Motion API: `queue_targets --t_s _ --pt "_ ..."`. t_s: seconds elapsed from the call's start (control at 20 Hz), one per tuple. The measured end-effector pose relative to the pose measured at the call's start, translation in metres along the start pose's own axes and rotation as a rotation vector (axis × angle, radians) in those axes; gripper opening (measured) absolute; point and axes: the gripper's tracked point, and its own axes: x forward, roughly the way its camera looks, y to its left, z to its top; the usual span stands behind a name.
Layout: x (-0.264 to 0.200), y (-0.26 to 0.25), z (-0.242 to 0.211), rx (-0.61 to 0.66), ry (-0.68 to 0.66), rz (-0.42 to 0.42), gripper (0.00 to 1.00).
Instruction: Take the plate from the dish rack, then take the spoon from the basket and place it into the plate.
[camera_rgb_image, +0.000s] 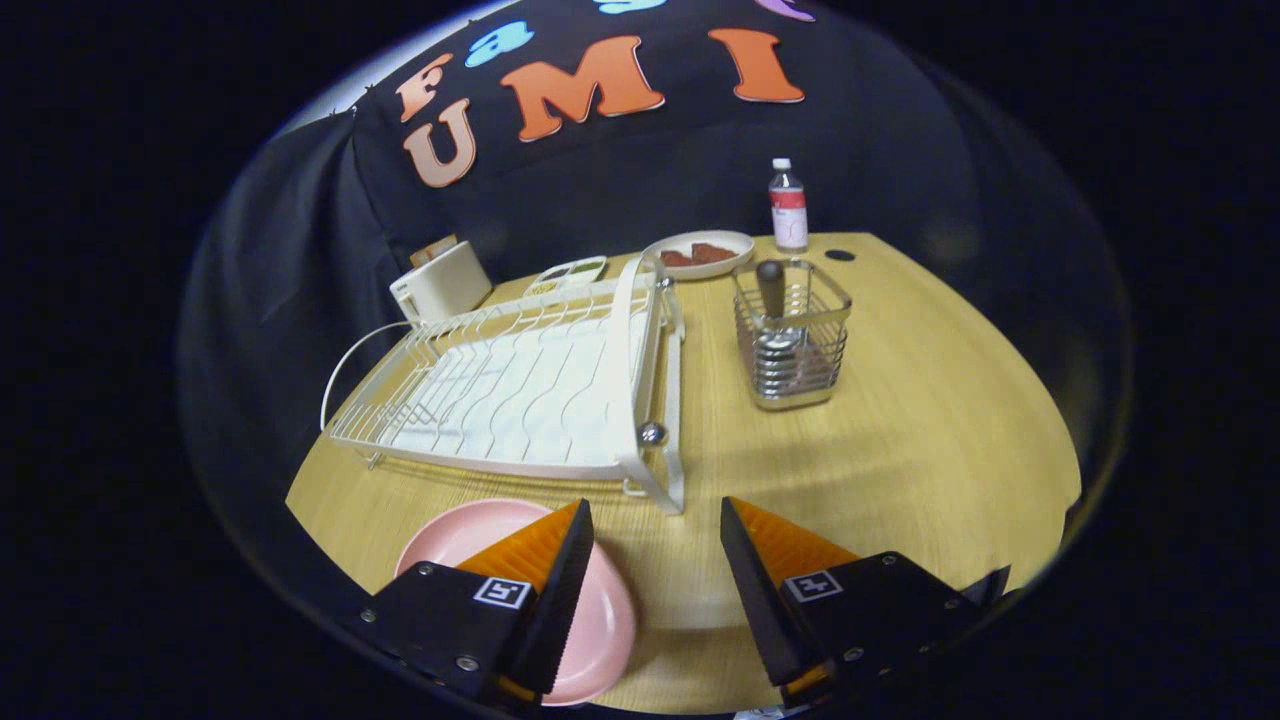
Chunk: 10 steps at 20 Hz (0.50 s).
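Note:
A pink plate (470, 535) lies flat on the wooden table, in front of the dish rack and partly under my left finger. The white wire dish rack (520, 385) stands beyond it with no dishes in its slots. A metal wire basket (793, 335) stands to the right of the rack, beyond my fingers. A spoon with a dark handle (770, 290) stands upright in it. My gripper (655, 520) is open above the table's near edge, with nothing between its fingers.
At the table's back stand a white plate with brown food (700, 253), a water bottle (788, 205), a small tray (570, 272) and a white box (440, 283). The wooden table (950, 420) is bare to the right of the basket.

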Motion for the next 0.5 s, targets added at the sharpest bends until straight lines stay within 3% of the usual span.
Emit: queue_targets --t_s 0.2,0.5 --pt "-0.004 -0.033 0.05 -0.051 -0.19 -0.102 0.79" --pt "0.027 -0.045 0.074 -0.063 -0.237 -0.155 0.76"
